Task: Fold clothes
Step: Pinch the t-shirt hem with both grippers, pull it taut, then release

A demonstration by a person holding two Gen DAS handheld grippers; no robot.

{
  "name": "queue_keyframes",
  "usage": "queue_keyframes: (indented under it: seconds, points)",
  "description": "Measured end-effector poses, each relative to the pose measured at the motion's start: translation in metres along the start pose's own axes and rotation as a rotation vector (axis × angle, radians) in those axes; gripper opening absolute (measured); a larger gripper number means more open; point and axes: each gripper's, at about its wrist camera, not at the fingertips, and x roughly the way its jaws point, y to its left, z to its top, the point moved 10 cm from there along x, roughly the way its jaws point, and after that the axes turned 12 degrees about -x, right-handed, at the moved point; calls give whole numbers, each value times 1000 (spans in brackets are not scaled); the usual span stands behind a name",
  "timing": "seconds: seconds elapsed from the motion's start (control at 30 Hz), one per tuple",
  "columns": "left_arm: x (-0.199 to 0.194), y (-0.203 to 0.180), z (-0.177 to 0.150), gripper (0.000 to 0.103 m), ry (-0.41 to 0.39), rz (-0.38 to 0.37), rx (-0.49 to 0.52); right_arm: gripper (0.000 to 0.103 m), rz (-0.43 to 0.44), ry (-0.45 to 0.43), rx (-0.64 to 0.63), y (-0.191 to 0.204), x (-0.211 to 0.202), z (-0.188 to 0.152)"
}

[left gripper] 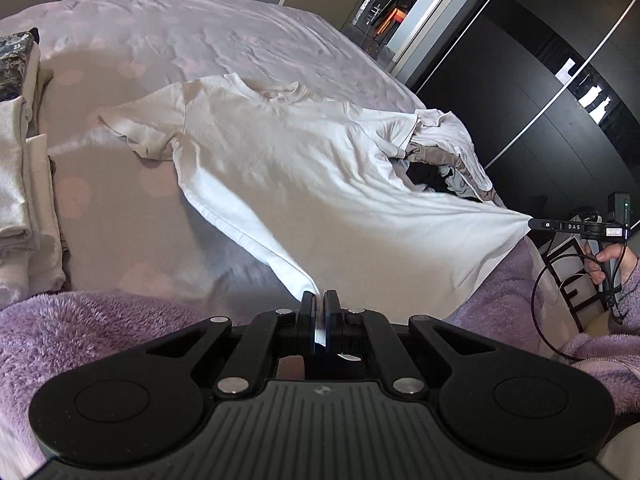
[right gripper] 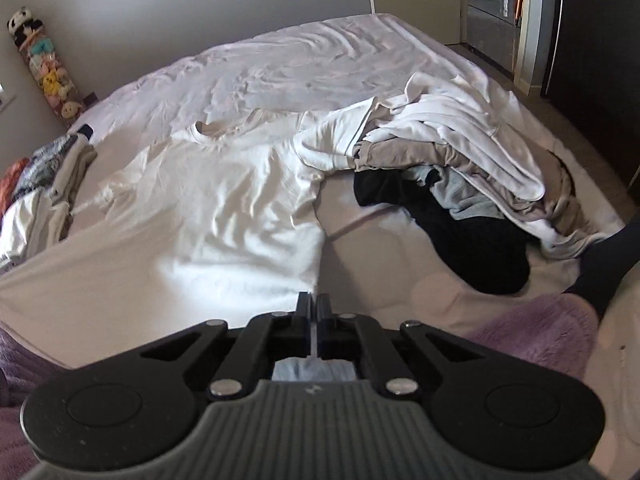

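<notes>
Holding one white T-shirt [left gripper: 280, 168] by its two hem corners over the bed [left gripper: 200, 36], I judge its folding barely begun. One heap of unfolded clothes [right gripper: 460, 168] waits beside it; one stack of folded clothes [left gripper: 20, 200] lies at the bed's left edge. My two tools, left tool [left gripper: 320, 300] and right tool [right gripper: 314, 302], are each clamped tight on the hem.
</notes>
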Motion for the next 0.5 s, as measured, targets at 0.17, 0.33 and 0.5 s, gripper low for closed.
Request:
queue_keyframes:
  seconds: [0.17,0.33,0.5]
  points:
    - [15,32,-30,2,121,92,-15,3,-21,164,-80,8,15,-42]
    - [39,56,-54,2,229,183,-4,2,30,324,-126,32,60,-97]
    - [57,67,-65,2,300,262,48,3,-1,379,-198,42,85,-107]
